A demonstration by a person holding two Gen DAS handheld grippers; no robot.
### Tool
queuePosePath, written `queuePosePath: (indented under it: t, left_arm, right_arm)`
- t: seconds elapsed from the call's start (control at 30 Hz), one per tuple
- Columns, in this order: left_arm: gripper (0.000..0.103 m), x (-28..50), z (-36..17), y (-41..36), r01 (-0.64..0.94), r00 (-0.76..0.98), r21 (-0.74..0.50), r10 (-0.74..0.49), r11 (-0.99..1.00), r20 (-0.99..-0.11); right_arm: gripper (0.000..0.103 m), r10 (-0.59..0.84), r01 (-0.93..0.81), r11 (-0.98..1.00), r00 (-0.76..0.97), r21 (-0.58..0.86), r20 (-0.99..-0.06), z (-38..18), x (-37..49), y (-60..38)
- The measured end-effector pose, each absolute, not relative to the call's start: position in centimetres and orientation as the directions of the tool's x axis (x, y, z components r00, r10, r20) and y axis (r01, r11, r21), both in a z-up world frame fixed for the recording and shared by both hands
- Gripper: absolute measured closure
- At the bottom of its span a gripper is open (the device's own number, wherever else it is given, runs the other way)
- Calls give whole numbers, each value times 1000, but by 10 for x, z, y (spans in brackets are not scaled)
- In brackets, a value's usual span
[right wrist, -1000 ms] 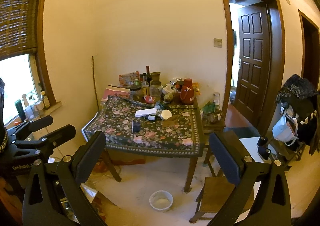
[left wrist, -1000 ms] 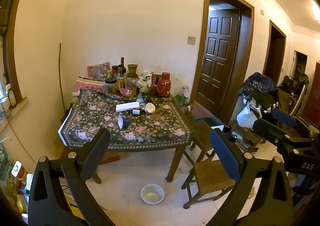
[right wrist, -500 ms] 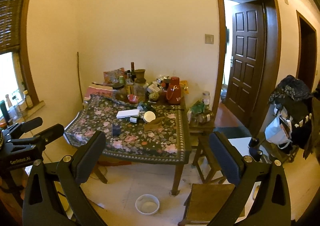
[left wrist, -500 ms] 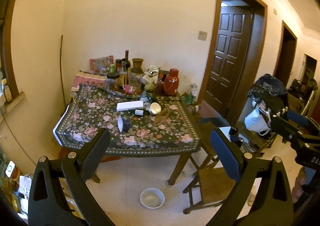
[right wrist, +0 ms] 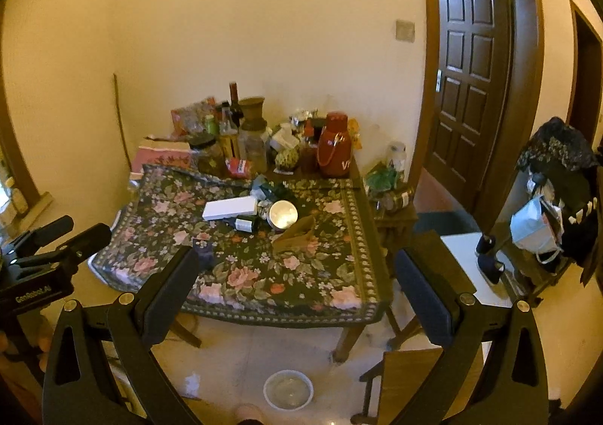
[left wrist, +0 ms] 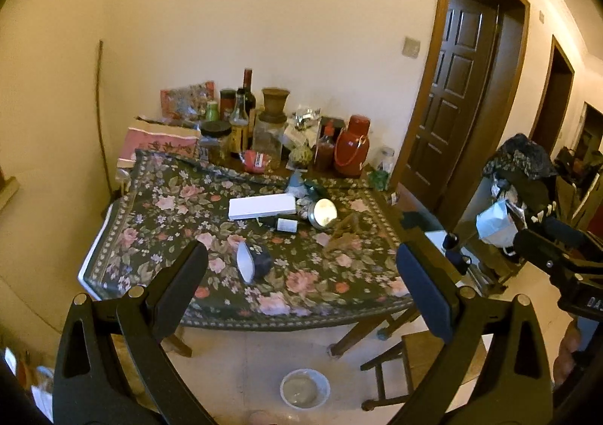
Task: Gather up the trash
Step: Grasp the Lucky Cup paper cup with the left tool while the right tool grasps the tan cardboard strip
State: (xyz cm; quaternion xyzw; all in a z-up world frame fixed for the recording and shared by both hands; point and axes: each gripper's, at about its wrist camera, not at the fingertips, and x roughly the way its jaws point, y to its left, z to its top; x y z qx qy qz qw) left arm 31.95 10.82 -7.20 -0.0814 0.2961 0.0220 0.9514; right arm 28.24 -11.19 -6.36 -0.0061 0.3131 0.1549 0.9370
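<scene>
A table with a dark floral cloth (left wrist: 150,236) carries loose items: a flat white box (left wrist: 262,206), a round tin (left wrist: 323,213), a small dark bottle with a white label (left wrist: 282,224), a crumpled brown paper bag (left wrist: 345,233) and a dark blue pouch with a white face (left wrist: 252,261). My left gripper (left wrist: 299,255) hangs open in front of the table's near edge, holding nothing. My right gripper (right wrist: 294,257) is open too, facing the same table (right wrist: 339,274), with the box (right wrist: 230,208) and paper bag (right wrist: 296,234) beyond it.
Bottles, jars and a red thermos (left wrist: 351,152) crowd the table's back edge by the wall. A white bowl (left wrist: 304,387) sits on the floor under the near edge. A wooden chair (left wrist: 410,353) stands at the right corner. A cluttered rack (right wrist: 557,180) and a dark door (right wrist: 471,86) are at the right.
Both grippers have come closer to the table, which now fills more of each view. Their jaws stay open and nothing on the table has moved.
</scene>
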Motion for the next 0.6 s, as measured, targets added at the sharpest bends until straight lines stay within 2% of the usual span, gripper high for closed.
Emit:
queuePosePath:
  t: [0.2,0.47,0.6]
  left_arm:
    - [15,384,-108,146,-37,746,-132,-61,991,-663]
    - [18,447,-179,177,-58,611,-206,-129,977,-781]
    - [21,469,-212,182,-79,544,-235,-156,969,-825]
  right_arm:
    - [0,235,-233,968,715,92,-658,-85,329,-75]
    - [0,222,-170,974,573,150,-789,-136,392,-51]
    - [0,226,-134,974,520,183,-824,-163,426,-43]
